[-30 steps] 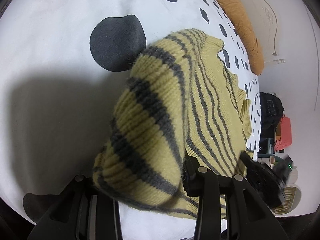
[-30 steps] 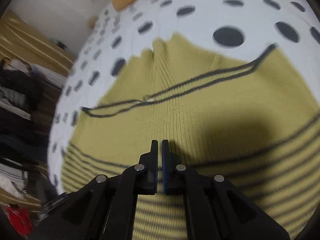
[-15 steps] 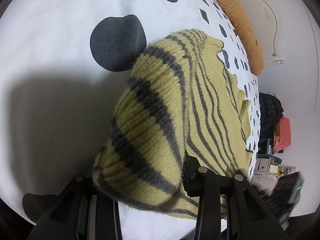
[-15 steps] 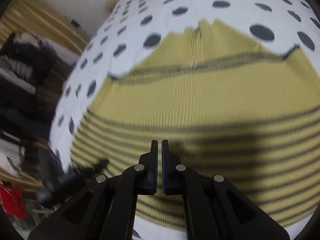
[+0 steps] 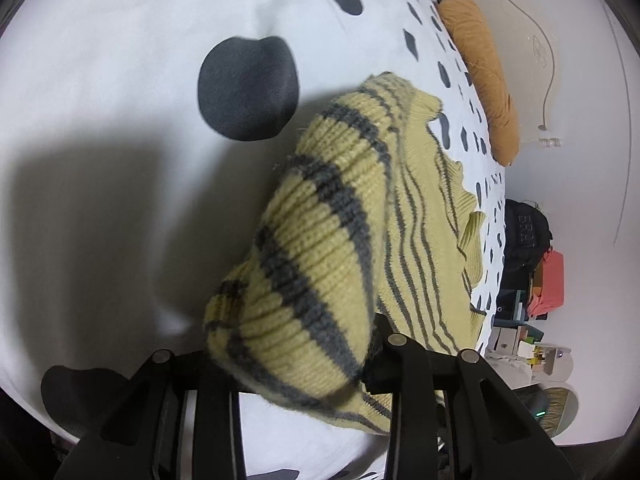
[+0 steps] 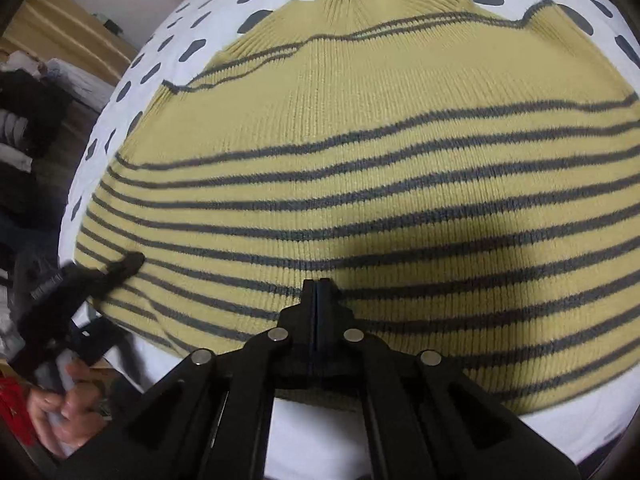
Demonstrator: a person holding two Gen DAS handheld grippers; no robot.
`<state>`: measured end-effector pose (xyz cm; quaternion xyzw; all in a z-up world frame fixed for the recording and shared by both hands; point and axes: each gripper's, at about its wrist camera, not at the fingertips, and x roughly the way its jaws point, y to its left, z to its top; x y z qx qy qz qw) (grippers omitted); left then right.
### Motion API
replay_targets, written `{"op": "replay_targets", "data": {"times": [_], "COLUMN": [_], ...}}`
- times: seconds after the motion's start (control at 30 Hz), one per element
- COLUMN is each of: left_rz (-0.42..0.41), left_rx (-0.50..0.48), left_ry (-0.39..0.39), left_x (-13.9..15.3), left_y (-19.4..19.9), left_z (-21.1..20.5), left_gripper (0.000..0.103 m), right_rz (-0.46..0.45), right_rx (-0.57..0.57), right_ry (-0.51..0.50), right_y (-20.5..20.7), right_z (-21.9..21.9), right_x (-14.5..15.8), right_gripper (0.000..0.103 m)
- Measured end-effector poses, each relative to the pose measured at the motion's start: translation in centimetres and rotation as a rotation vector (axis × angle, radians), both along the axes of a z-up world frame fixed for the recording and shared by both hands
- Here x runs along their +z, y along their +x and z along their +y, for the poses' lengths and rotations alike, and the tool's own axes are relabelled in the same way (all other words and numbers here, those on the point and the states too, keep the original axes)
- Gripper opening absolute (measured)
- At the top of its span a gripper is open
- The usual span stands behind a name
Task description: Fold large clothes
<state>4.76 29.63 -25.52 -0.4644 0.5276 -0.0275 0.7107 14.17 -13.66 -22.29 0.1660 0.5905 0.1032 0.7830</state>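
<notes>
Progress: early, by my judgement. The sweater point(image 6: 360, 152) lies mostly spread out, stripes running across; one bunched knit end is lifted and no finished fold shows. Laying that end over, the remaining folds and the squaring-up are all left.
Bed: white cover with black dots point(image 5: 120, 80), carrying the sweater, which sits close to the near edge in the right wrist view. An orange pillow point(image 5: 484, 76) lies by the far edge, next to the wall.
Room: dark piled clothes and boxes on the floor past the bed's side; pale walls.
Sweater: flat on the bed, collar toward the far edge.
Left hand-held gripper point(image 5: 304, 360): clamped on the sweater's thick striped end; its jaws have just been closing, knit between them.
Right hand-held gripper point(image 6: 316, 292): fully closed, holding nothing, its tips over the striped knit near the hem; contact unclear.
</notes>
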Motion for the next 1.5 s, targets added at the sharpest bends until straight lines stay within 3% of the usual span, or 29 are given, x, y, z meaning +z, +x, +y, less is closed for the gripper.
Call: {"op": "replay_targets", "data": {"times": [0.07,0.13,0.2,0.3,0.4,0.5,0.57,0.63,0.83,0.9,1.03,1.17,1.3,1.4,1.5], "left_rz": [0.001,0.010,0.014,0.024,0.019,0.015,0.008,0.004,-0.046,-0.065,-0.123,-0.217,-0.322,-0.379,-0.420], "left_rx": [-0.009,-0.005,-0.002,-0.001,-0.005,-0.003,-0.015,-0.032,-0.066,-0.085,-0.131,-0.225,-0.412,-0.600,-0.792], "left_ry": [0.024,0.037,0.033,0.020,0.024,0.031,0.045,0.074,0.137,0.157,0.201,0.234,0.288,0.348,0.403], "left_x": [0.6,0.8,0.8,0.7,0.8,1.0,1.4,1.8,4.7,5.7,8.6,13.6,17.9,18.9,18.1], "left_y": [0.1,0.1,0.1,0.1,0.2,0.3,0.4,0.4,0.6,0.7,1.0,2.2,2.8,2.1,0.9], "left_z": [-0.2,-0.4,-0.4,-0.1,-0.1,-0.2,-0.5,-1.0,-1.7,-2.6,-4.8,-9.1,-17.6,-25.4,-32.9], "left_gripper": [0.031,0.031,0.031,0.031,0.031,0.029,0.028,0.027,0.025,0.024,0.022,0.015,0.015,0.015,0.015], "right_rz": [-0.102,-0.166,-0.124,0.004,-0.013,-0.079,-0.028,-0.062,-0.114,-0.081,-0.087,-0.088,-0.110,-0.110,-0.135], "right_rx": [-0.020,-0.017,-0.030,-0.021,-0.055,-0.050,-0.035,-0.032,-0.002,0.026,-0.005,-0.031,-0.075,-0.157,-0.264], "right_ry": [0.042,-0.004,0.003,-0.018,0.019,0.030,-0.008,-0.006,0.002,-0.026,0.073,0.162,0.276,0.425,0.577], "right_y": [0.6,3.0,5.5,8.8,7.1,2.2,-0.5,-1.5,-2.1,-2.9,-3.2,-3.8,-4.1,-5.1,-6.8], "right_z": [-0.3,0.1,0.1,1.3,0.5,0.3,0.6,0.6,1.4,1.5,-0.4,-2.1,-3.1,-5.2,-7.1], "right_x": [3.0,4.4,3.2,-1.6,-0.7,1.2,-0.4,-2.2,1.4,-0.7,-2.7,-2.7,-3.8,-5.2,-6.1], "right_gripper": [0.003,0.003,0.003,0.002,0.003,0.004,0.003,0.000,0.005,0.004,0.001,0.001,0.000,0.000,0.000]}}
